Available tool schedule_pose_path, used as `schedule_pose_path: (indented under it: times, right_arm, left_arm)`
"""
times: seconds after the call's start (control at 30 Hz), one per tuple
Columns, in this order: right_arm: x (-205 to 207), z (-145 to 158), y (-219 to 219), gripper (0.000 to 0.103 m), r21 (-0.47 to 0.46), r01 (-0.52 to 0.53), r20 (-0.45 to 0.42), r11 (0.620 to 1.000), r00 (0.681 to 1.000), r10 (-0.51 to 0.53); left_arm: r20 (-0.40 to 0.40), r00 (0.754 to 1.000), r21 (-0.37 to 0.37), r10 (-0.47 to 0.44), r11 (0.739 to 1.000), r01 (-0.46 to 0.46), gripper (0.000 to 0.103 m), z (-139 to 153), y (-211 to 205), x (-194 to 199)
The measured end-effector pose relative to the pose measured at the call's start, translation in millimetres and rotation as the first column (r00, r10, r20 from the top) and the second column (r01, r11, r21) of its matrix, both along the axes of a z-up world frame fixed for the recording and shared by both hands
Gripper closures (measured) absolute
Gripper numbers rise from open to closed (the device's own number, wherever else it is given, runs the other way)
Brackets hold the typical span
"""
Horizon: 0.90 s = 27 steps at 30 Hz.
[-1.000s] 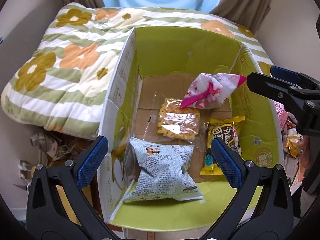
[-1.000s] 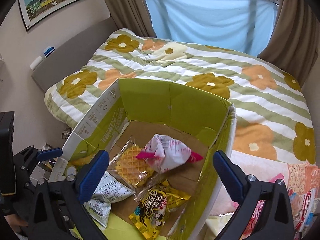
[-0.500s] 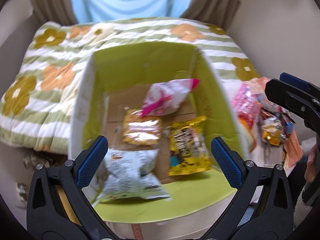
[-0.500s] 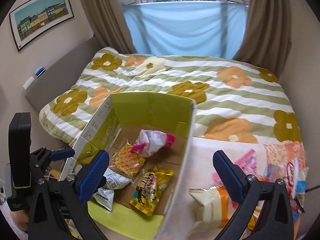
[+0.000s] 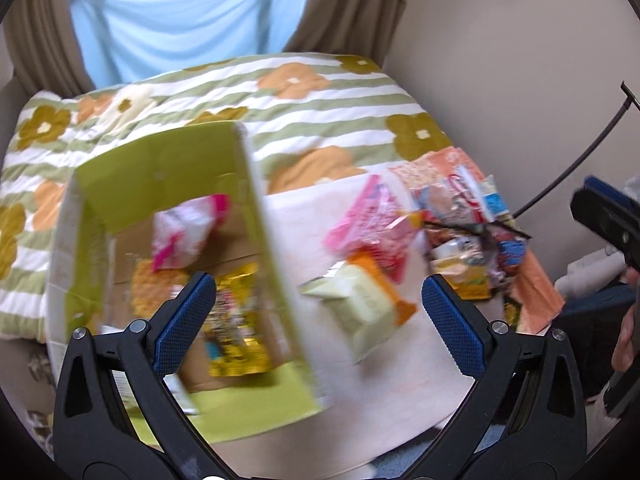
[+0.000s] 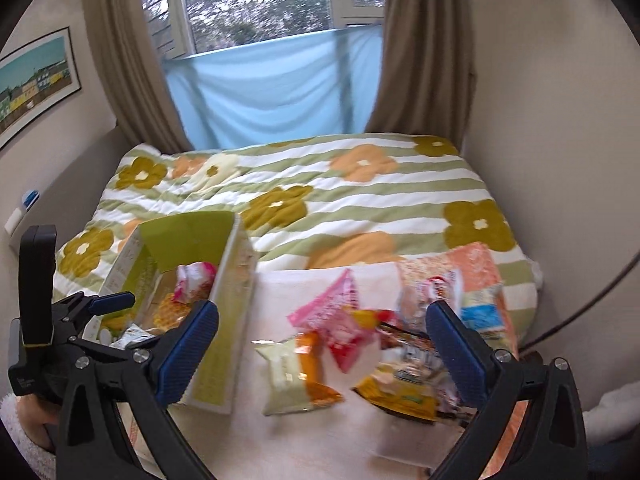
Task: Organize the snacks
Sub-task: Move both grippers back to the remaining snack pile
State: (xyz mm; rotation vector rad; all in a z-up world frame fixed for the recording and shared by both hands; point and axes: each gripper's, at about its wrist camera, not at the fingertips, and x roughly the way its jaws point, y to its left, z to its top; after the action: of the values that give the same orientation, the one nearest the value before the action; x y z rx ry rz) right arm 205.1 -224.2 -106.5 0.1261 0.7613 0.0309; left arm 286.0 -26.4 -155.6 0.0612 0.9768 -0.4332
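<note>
**Both views swung off the box and onto the loose snack pile**

Since a second ago both cameras have been carried rightward: the green carton, which filled each view, is now pushed to the 9 o'clock side, and the unsorted heap is brought toward centre. Four packets are still seen inside it, a pink-and-white bag and a yellow packet among them.

Nearest, the left gripper is held with its jaws spread wide and nothing between them; the right gripper is likewise splayed and empty. Motion blur is carried across both frames, so fine print cannot be read.

Just beyond the fingertips, at about 12 o'clock in each view, a pale green and orange packet is found lying flat on the cream cloth, just beside the carton's right wall. It is judged light, air-puffed and crinkly, with slick film that could slide from the pads; a pinch across a sealed end seam or a corner is suggested rather than the pillowed middle, and its contents are probably crushed easily.

Farther out, toward 1 o'clock, a pink packet is overlapped by the heap of mixed wrappers, each touching the next. Any one of these is judged likely to drag neighbours if pulled sideways.

Beyond, the flowered quilt is spread to the curtained window.
</note>
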Motion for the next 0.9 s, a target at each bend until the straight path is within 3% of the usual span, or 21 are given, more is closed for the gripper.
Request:
schedule_pose_path:
  times: [0.1,0.37,0.5,0.57,0.73,0.9]
  right_arm:
    - [-15,-3,-32,0.0,0.005,0.047,-0.01,0.999,0.999,-0.047]
    - [-44,-36,-117,0.0,0.031,0.16,-0.096,0.987,0.983,-0.157]
    - [-53,-63,-154,0.0,0.167,0.226,-0.151,0.96,0.968,-0.202]
    - [-52,-78,-164,0.0,0.22,0.236,-0.178,0.946,0.964,-0.199]
    - [-44,-114,-167,0.0,0.252,0.245,-0.221,0.936,0.956,-0.191]
    - [-43,-144,-178,0.0,0.295,0.34,-0.244,0.893,0.93,-0.274]
  left_arm:
    - [-0.011,1.0,-0.022,-0.024,0.999,0.024,0.001,-4,-39,-7]
    - [-0.092,0.994,0.019,-0.061,0.998,0.063,0.001,-36,-137,-23]
    - [-0.128,0.99,0.056,-0.065,0.996,0.073,0.001,-57,-172,-27]
    - [-0.135,0.988,0.074,-0.071,0.994,0.082,0.001,-67,-184,-26]
    - [-0.159,0.984,0.118,-0.085,0.987,0.105,0.001,-94,-210,-11]
    - [-0.205,0.97,0.128,-0.13,0.979,0.158,0.001,-120,-226,3]
